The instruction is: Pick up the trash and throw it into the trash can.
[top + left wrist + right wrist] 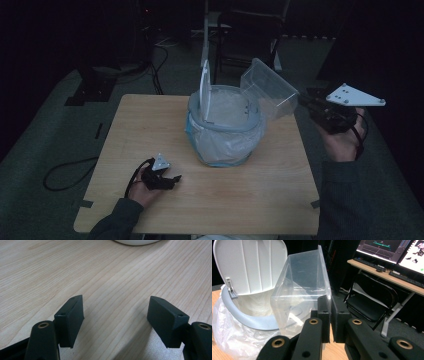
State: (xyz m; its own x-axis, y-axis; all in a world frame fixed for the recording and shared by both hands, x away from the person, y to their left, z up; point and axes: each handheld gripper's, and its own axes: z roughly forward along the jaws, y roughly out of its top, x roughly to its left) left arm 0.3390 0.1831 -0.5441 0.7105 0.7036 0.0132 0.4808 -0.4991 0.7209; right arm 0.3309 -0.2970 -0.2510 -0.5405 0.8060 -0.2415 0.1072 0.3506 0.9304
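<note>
- Right fingers [325, 312] pinched nearly together on one wall of the clear plastic box [302, 287]; wall sits between my two black pads, firm grip.
- Right gripper [306, 102] sits off the table's right edge in the high view, my hand [342, 142] under it, grey three-cornered plate [355, 95] on top.
- Box [267, 87] is up in the air, tilted, its open side facing down toward the bin, just beside and above the bin's right rim. Looks empty, can't be sure through the clear walls.
- Bin [225, 127] stands mid-table, grey rim ring [249, 320], white plastic liner [234, 335] bulging out under the ring and down the sides.
- Bin lid [204, 90] flipped up, standing nearly upright on the left side of the rim; in the right gripper view it shows as a white ribbed panel [249, 265] behind the box.
- Left gripper [167, 179] low over the wooden table [260, 200], front left of the bin, well apart from it.
- Left fingers [71, 320] spread wide, nothing between them, bare wood grain [112, 302] below.
- Behind the table: black folding chair [372, 302], desk with monitors [392, 247] and keyboards, dark floor with cables.
</note>
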